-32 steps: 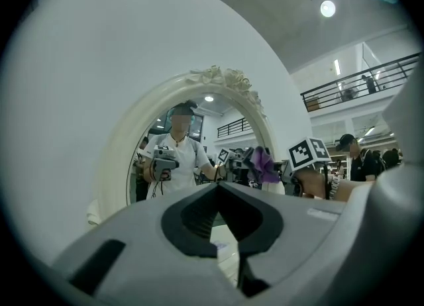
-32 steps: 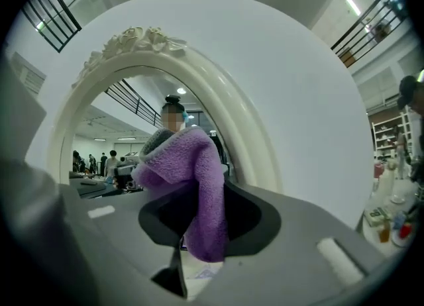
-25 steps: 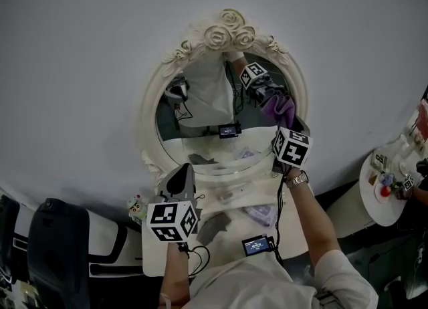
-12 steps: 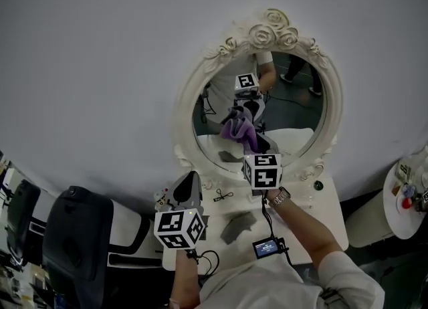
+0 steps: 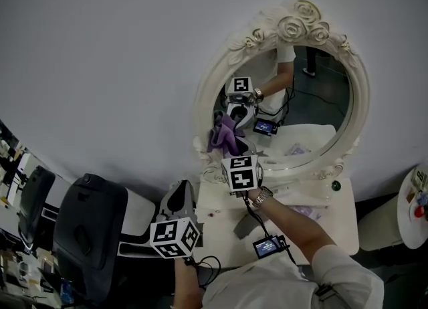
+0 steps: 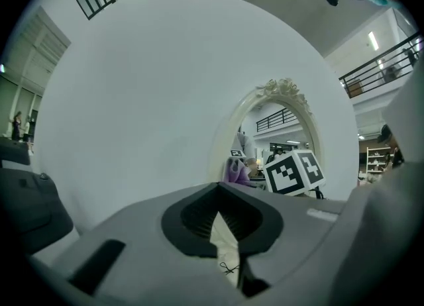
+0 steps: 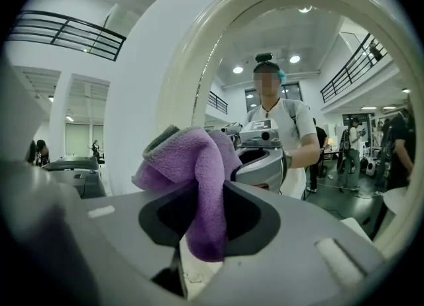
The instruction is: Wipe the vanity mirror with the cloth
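Right gripper (image 5: 234, 155) clamps the purple cloth (image 5: 223, 135) against the mirror's (image 5: 321, 93) lower-left glass. Left gripper (image 5: 180, 194) hangs below the mirror's left edge, jaws closed, empty.

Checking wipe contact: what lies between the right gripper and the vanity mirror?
The purple cloth, clamped in the right gripper's jaws and bunched toward the vanity mirror's glass; nothing else. The right gripper view shows it.

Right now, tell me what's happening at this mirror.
A person holds a tool in each hand. The right tool is shut on a purple cloth, pressing it at the lower left of the vanity mirror. The left tool is shut on nothing, held low above the white table.
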Motion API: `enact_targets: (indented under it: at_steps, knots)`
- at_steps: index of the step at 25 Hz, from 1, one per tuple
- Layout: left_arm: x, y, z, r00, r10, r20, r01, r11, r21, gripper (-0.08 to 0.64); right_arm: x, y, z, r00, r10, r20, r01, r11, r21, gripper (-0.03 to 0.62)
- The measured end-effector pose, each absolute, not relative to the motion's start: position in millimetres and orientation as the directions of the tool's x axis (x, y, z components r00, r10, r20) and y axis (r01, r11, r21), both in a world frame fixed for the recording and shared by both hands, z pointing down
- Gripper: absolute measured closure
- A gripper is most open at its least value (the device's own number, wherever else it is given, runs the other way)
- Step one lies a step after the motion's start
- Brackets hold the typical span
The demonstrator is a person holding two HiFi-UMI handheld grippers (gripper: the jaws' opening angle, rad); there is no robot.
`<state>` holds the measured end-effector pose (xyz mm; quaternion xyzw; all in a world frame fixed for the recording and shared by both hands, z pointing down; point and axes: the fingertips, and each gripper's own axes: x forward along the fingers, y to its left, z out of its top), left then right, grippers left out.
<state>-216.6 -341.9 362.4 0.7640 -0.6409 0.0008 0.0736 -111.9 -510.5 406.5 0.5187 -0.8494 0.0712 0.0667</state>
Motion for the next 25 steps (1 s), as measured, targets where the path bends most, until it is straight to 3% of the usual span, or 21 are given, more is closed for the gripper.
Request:
enact_targets:
  at_steps: [9,25]
  knots:
    - [-183,-362,363,0.252,-0.962,0.102,-0.965,-0.242,0.097,0.557,-67,-512,401,-0.398,-0.905,0.147,-0.917,0.396,-0.048,0.479]
    - [0,-400,374,0.589,-0.801,0.103,-0.807,-0.575,0.136,0.557,187,-502,406,-0.022,-0.985,0.17,-0.999,0.017,-0.027,0.479]
